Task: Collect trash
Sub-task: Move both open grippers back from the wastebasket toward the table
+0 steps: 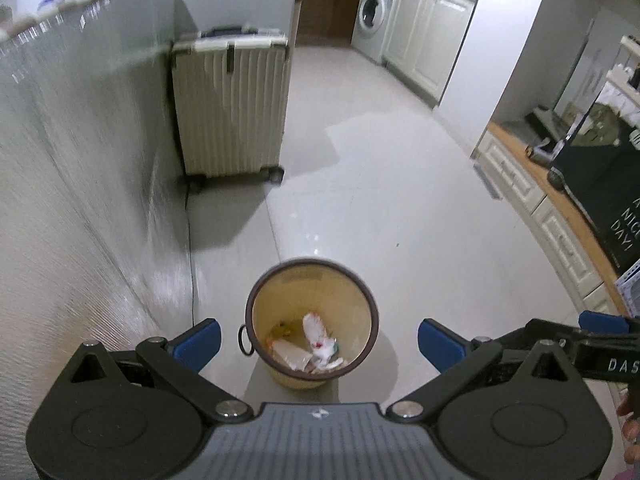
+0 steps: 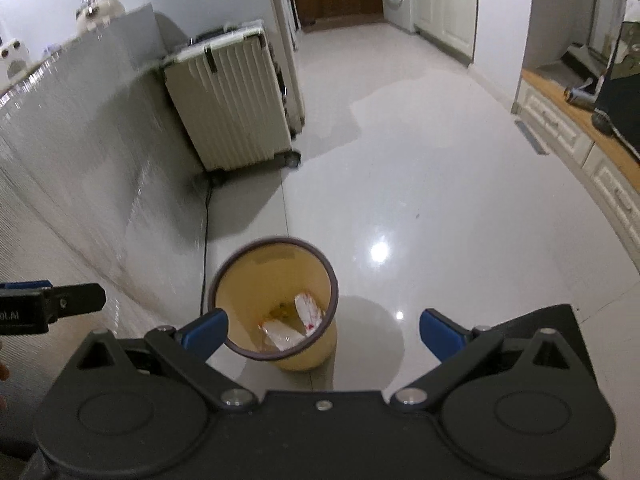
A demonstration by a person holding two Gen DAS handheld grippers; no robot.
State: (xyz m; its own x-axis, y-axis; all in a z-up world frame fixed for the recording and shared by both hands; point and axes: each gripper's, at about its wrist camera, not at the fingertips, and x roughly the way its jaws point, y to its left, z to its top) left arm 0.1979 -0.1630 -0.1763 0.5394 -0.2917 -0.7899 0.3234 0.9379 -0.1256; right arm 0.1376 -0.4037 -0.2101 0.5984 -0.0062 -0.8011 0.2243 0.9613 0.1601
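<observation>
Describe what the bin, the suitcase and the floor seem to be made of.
Bin: probably plastic, with smooth matte yellow walls and a thin dark rim.
Suitcase: likely hard plastic; a cream ribbed shell with moulded grooves.
Floor: seemingly glazed tile, glossy, with lamp reflections and a thin joint line.

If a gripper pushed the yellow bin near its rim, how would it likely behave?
The yellow bin looks like thin plastic holding only a few wrappers, so it is probably light. It narrows toward its base, so it may tip. The glossy tile floor suggests it would slide easily.
</observation>
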